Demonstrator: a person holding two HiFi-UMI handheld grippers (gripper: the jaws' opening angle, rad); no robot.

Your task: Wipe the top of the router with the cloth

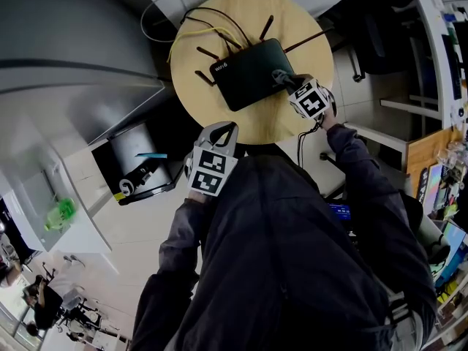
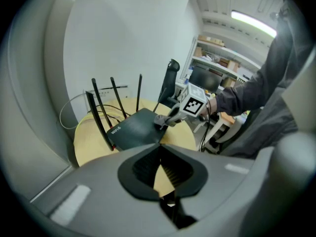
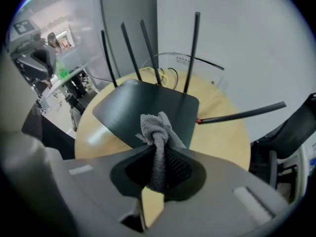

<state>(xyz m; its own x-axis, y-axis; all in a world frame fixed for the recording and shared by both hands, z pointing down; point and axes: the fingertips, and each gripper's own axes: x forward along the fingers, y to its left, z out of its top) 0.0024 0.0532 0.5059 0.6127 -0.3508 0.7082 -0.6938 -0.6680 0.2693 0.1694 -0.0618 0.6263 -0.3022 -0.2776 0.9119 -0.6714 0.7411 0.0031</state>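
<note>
A black router (image 1: pixel 252 72) with several thin antennas lies on a round wooden table (image 1: pixel 219 115). My right gripper (image 1: pixel 284 79) is shut on a knotted grey cloth (image 3: pixel 158 132), which hangs over the router's (image 3: pixel 143 110) near right edge. In the left gripper view the same cloth (image 2: pixel 160 121) touches the router's (image 2: pixel 136 127) top edge. My left gripper (image 1: pixel 224 132) hovers at the table's near rim, away from the router, its jaws together with nothing between them.
Yellow and black cables (image 1: pixel 212 28) trail behind the router. A black chair (image 2: pixel 170 80) stands beyond the table. A dark open bin (image 1: pixel 139 159) sits on the floor to the left. A desk (image 1: pixel 431 64) with shelves lines the right side.
</note>
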